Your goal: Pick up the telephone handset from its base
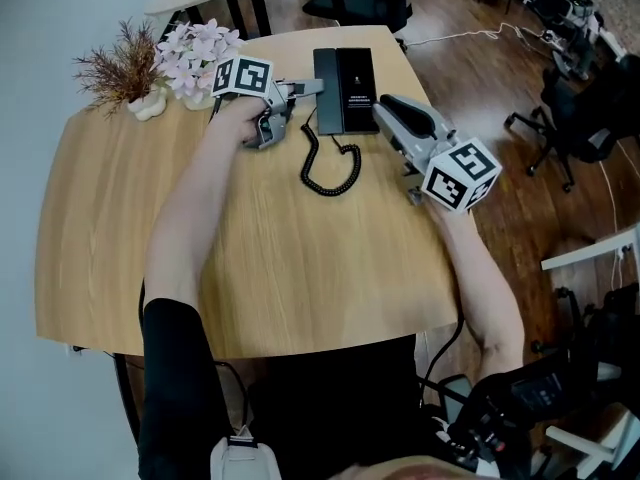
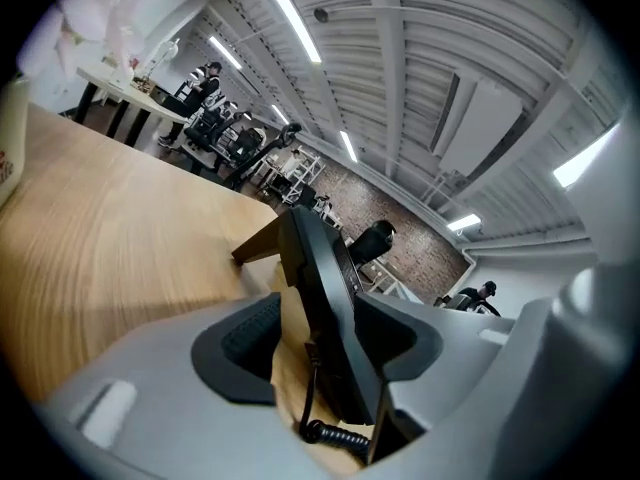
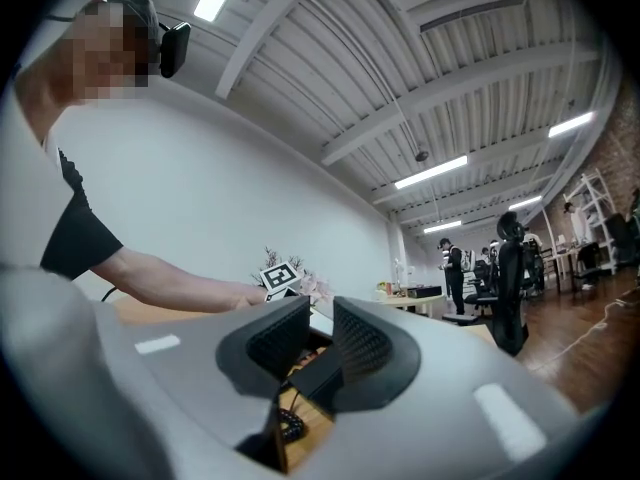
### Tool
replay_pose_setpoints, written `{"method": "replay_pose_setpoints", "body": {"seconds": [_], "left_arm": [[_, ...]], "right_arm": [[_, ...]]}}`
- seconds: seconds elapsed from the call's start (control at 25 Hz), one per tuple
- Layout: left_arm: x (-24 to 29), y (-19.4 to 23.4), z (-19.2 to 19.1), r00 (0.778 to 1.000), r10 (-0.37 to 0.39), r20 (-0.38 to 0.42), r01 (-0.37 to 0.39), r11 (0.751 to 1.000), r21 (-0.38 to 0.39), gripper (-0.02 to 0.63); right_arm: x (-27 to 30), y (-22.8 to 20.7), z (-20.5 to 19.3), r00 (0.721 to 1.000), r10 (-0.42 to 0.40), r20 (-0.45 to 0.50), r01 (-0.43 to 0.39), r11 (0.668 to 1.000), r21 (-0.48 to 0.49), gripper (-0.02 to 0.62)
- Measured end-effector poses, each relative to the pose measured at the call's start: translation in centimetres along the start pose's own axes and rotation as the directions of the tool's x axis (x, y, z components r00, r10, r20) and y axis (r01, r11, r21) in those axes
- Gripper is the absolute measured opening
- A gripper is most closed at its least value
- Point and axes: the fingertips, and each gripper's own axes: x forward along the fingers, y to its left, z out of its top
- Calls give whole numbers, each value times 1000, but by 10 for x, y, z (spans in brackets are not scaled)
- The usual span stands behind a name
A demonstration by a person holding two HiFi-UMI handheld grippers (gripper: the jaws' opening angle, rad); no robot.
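One wooden worktop [image 1: 250, 268] carries the black telephone [image 1: 352, 88], with its handset [image 1: 325, 78] lying on the base. The left claw [image 1: 303, 108] stands apart astride the telephone's left edge. The right claw [image 1: 385, 116] gapes narrowly at the right edge, near the coiled cord [image 1: 330, 168].

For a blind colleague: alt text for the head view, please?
Seen from above, a person's two grippers flank a black telephone on a wooden table: left gripper at its left edge, right gripper at its right. A coiled cord loops nearer; flowers stand far left.
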Motion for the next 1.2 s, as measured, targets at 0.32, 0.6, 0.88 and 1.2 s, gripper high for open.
{"method": "replay_pose_setpoints", "body": {"seconds": [0.32, 0.6, 0.88, 1.2], "left_arm": [[15, -8, -6, 998, -34, -46, 34, 999, 1, 142], [12, -13, -2, 998, -62, 3, 62, 998, -7, 124], [1, -23, 5, 969, -163, 188, 190, 972, -139, 84], [-41, -76, 23, 845, -298, 445, 404, 900, -163, 80]], "right_arm": [[-4, -5, 2, 1000, -21, -1, 21, 1000, -4, 69], [-1, -3, -1, 1000, -7, -12, 7, 1000, -13, 69], [4, 7, -8, 999, 27, -44, -29, 999, -32, 69], [1, 10, -10, 998, 39, -53, -41, 998, -39, 69]]}}
